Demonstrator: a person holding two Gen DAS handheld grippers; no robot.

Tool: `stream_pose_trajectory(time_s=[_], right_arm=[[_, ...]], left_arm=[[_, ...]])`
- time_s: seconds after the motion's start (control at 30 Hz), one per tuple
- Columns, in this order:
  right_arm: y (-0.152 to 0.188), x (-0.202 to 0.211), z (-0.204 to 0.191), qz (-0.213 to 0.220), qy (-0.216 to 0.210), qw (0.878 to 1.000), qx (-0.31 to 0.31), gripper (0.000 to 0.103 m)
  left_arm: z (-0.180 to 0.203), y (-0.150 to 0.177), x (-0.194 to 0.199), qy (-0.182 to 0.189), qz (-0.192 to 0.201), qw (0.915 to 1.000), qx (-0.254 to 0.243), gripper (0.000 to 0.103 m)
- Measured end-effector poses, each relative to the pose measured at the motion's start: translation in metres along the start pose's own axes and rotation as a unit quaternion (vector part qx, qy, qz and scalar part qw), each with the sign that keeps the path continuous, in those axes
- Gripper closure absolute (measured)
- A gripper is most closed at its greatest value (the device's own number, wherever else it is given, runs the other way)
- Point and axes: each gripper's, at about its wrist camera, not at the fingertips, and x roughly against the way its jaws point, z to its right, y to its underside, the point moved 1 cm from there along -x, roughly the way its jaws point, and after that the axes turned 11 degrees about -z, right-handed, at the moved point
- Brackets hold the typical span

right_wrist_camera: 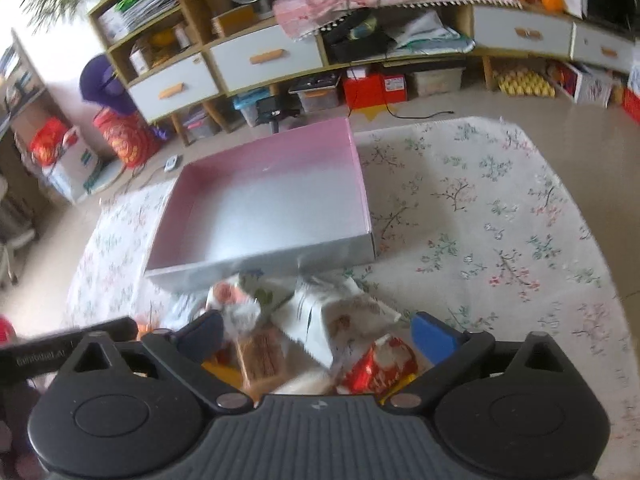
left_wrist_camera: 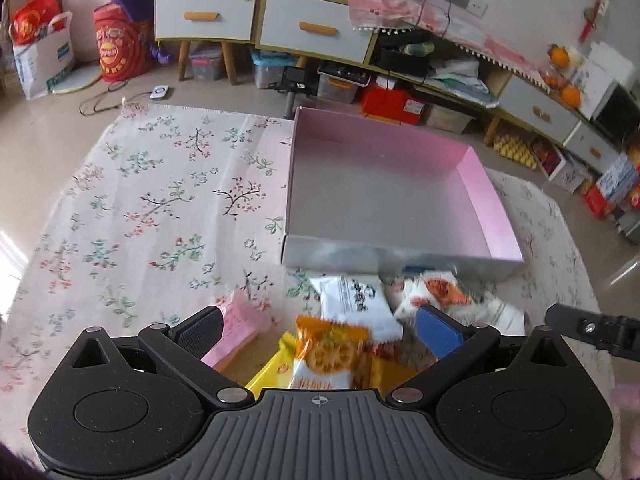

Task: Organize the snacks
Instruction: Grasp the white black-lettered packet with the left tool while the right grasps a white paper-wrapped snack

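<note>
Right in front of the box (left_wrist_camera: 400, 200), which is sitting empty, the snacks (left_wrist_camera: 344, 320) are all piling up loose on the cloth (left_wrist_camera: 140, 200) while both the left gripper (left_wrist_camera: 320, 328) and right gripper (right_wrist_camera: 316, 332) are hovering spread, pinching nothing, so basically nothing's sorted yet.

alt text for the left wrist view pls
Open tongs hover over a pile of snack packets on a floral cloth. Just beyond the packets sits an empty pink box, with cluttered cabinets behind.

Box on cloth, snacks near it.
Snack packets (left_wrist_camera: 352, 300) heaped on the cloth (left_wrist_camera: 160, 200), just near side of the box (left_wrist_camera: 400, 256); shelving (left_wrist_camera: 280, 20) far behind.
</note>
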Motion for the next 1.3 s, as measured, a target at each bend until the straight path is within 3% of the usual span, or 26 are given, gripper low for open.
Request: stream_pose_trajectory(time_s=[0.17, 0.6, 0.97, 1.3], right_arm=[[-0.006, -0.030, 0.018, -0.038, -0.021, 0.998, -0.041, 0.033], [-0.022, -0.054, 0.034, -0.056, -0.038, 0.995, -0.072, 0.033], [-0.016, -0.067, 0.030, -0.089, -0.057, 0.992, -0.071, 0.035], [-0.013, -0.069, 0.026, -0.077, -0.059, 0.993, -0.064, 0.054]], left_arm=[[0.000, -0.011, -0.014, 0.023, 0.010, 0.9996, 0.009, 0.006], [0.012, -0.021, -0.056, 0.034, -0.018, 0.9992, -0.008, 0.043], [0.011, -0.013, -0.070, 0.028, -0.048, 0.9983, -0.014, 0.053], [0.014, -0.005, -0.075, 0.021, -0.051, 0.9983, -0.020, 0.056]])
